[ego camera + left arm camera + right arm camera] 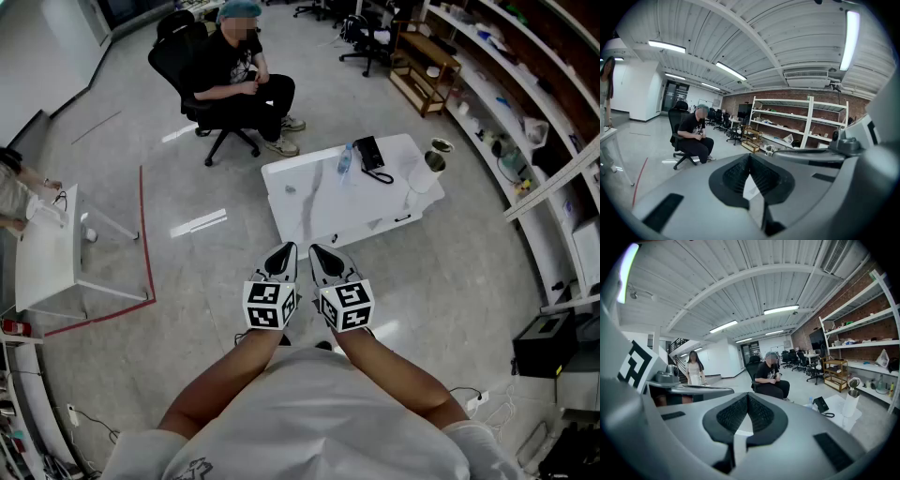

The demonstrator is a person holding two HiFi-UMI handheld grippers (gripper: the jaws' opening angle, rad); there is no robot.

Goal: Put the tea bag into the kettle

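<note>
My left gripper [287,251] and right gripper [319,253], low in the middle, are both pinched shut on nothing. One white kettle [424,172] stands at the right end of one white table [309,202], near one bottle [345,161] and one black thing [368,152]. The tea bag is too small for me to pick out. Around it is a shiny grey floor [469,272], with shelves [525,103] down the right side.

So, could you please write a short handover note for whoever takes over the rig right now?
Left claw: shut, empty.
Right claw: shut, empty. Both are held side by side, short of the white table.
Kettle: upright at the table's right end, lid apparently open.
Tea bag: not clearly visible; a small speck on the table's left part may be it.
Done: nothing.
Left: find and grasp the tea bag, then drop it into the kettle.
</note>
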